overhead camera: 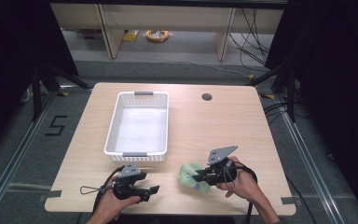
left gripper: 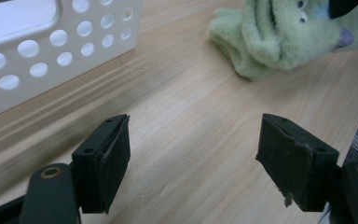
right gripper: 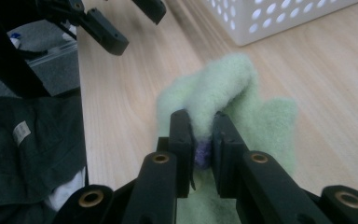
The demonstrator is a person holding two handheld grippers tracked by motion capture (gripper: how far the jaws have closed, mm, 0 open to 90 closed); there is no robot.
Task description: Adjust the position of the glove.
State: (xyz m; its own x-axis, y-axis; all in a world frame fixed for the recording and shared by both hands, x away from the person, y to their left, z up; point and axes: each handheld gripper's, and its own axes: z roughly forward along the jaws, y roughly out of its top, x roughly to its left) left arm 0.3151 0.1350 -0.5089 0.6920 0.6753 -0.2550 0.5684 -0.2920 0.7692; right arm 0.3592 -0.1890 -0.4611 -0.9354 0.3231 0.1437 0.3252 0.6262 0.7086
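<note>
I'm working in what looks like a lab or recording space: my light wooden table [overhead camera: 186,140] stands on grey carpet, hemmed in by black curtains [overhead camera: 335,70]. Metal rails [overhead camera: 16,158] run along the floor, cables [overhead camera: 256,32] trail behind, and a taped number marks the carpet [overhead camera: 56,126].

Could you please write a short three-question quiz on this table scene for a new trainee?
1. True or false: the right gripper is clamped on the green plush toy.
2. How do the left gripper's jaws stand? A) apart with nothing between them B) shut on the toy C) gripping the basket rim
3. What lies inside the white basket?

Key
1. True: its jaws pinch a fold of the plush.
2. A.
3. Nothing; its floor is bare.
</note>
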